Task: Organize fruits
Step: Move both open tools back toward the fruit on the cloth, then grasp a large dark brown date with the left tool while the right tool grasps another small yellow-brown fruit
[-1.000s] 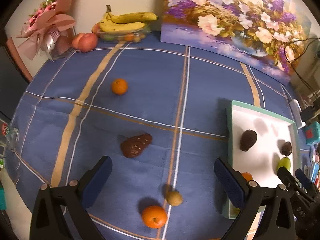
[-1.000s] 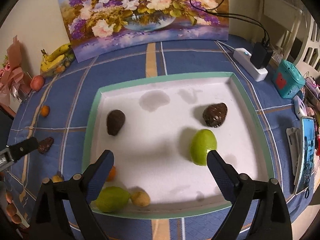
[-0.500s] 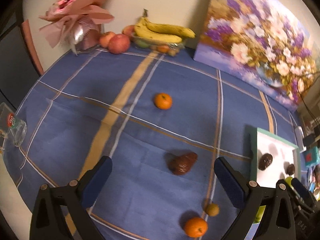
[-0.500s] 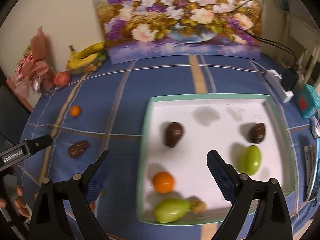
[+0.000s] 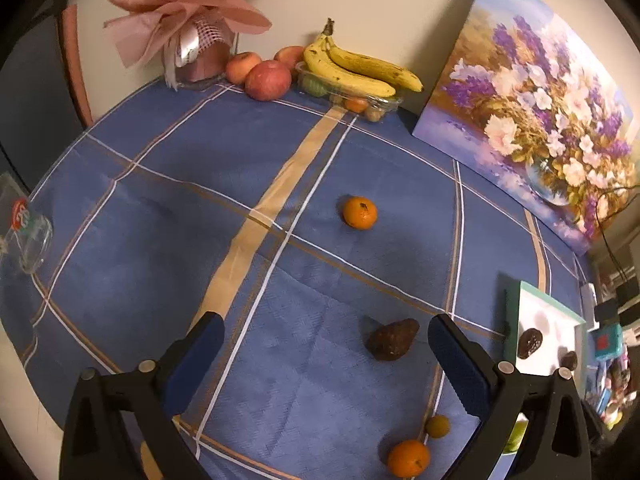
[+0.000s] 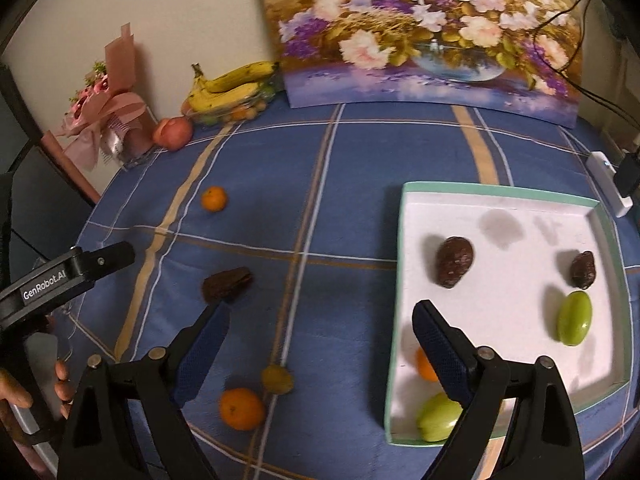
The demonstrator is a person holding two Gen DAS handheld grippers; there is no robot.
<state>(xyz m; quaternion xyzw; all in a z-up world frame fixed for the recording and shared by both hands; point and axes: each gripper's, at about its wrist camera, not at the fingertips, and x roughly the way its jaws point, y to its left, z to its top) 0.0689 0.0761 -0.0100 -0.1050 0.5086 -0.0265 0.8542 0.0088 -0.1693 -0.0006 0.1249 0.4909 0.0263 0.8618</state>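
My left gripper (image 5: 324, 352) is open and empty above the blue cloth. A dark brown avocado (image 5: 392, 344) lies just ahead between its fingers, an orange (image 5: 360, 212) farther off, another orange (image 5: 408, 458) and a small brown fruit (image 5: 437, 426) near. My right gripper (image 6: 320, 340) is open and empty, beside the white tray (image 6: 500, 196), which holds two dark fruits (image 6: 454, 262), two green fruits (image 6: 574, 318) and an orange (image 6: 425, 366). In the right wrist view, the avocado (image 6: 227, 285), near orange (image 6: 241, 408), small fruit (image 6: 277, 379) and far orange (image 6: 214, 199) lie left of the tray.
Bananas (image 5: 360, 70) on a clear box, apples (image 5: 268, 80) and a pink bouquet (image 5: 188, 20) stand at the back wall beside a flower painting (image 5: 540, 112). A glass (image 5: 28, 232) stands at the left edge. A power strip (image 6: 608, 184) lies right of the tray.
Both grippers have swung left. The tray has slid to the right in both views and the loose fruits on the cloth have come more into view. Both stay open.
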